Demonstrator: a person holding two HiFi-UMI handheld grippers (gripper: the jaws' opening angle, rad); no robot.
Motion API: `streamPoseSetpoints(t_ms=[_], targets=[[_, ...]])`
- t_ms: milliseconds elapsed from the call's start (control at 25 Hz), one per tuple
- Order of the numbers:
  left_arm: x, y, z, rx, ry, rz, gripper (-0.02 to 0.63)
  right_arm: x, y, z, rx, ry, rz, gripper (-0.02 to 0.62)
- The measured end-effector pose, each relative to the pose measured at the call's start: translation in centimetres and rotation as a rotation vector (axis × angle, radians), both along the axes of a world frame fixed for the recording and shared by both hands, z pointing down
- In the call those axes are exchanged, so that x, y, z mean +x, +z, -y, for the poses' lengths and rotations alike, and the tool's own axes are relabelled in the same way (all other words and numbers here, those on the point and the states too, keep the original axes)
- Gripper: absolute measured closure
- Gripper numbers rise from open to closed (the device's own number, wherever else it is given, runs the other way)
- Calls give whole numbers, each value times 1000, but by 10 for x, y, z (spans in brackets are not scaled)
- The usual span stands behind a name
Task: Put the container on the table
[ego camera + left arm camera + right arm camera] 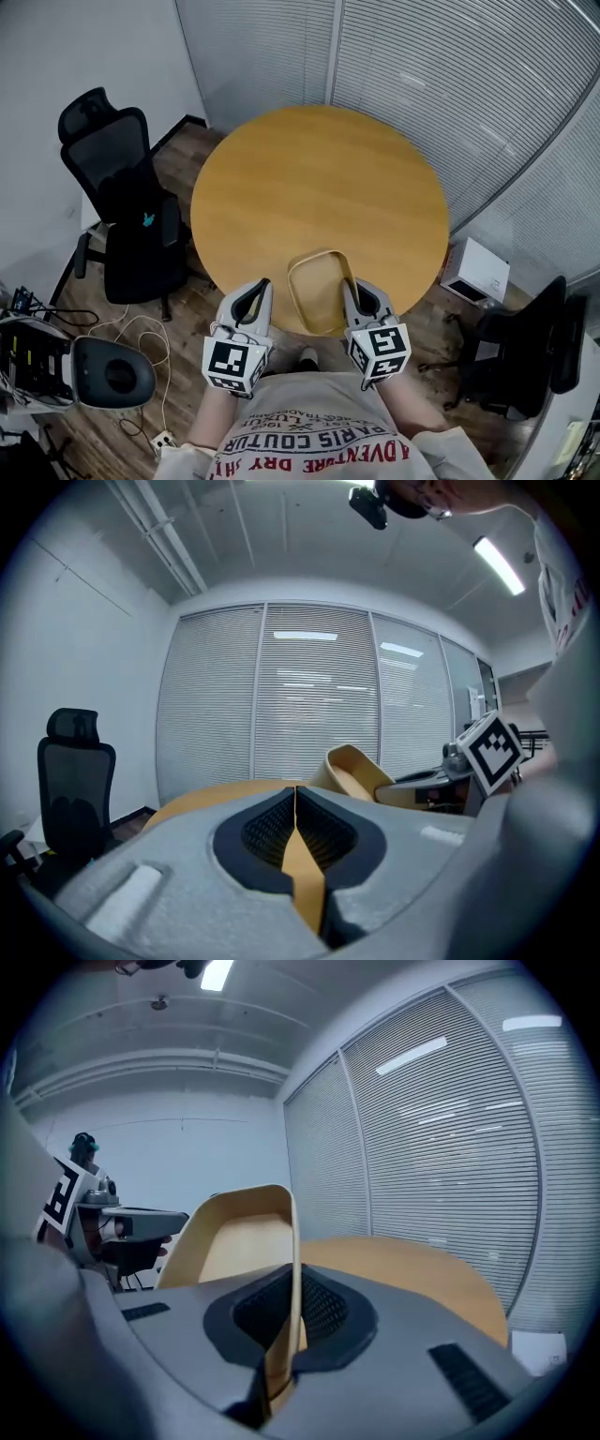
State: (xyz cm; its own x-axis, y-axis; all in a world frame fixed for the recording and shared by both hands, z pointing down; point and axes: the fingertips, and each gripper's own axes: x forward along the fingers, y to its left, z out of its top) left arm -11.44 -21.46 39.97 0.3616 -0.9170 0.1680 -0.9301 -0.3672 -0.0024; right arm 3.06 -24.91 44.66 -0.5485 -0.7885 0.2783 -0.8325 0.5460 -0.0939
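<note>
So, the container, seemingly light and stiff, hangs between the left gripper and right gripper, each clamped on one thin side wall, above the table edge ahead.

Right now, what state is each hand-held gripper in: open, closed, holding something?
Left hand-held gripper: closed on one side wall of the container.
Right hand-held gripper: closed on the container's opposite side wall.

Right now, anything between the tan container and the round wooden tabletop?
Nothing visible. The tan rectangular plastic container, gripped by left gripper and right gripper, is at the near edge of the round wooden table, its top bare.
</note>
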Motion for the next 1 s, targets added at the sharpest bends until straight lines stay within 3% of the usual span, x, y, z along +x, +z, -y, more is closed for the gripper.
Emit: streamPoseSetpoints(t_ms=[480, 720, 1000], targets=[[16, 37, 102, -88, 93, 4, 594, 22, 55, 87, -137, 105, -29, 583], [-9, 66, 155, -171, 190, 0, 594, -8, 95, 127, -279, 199, -20, 583], [-7, 92, 178, -231, 265, -5, 594, -11, 158, 147, -406, 278, -42, 583]])
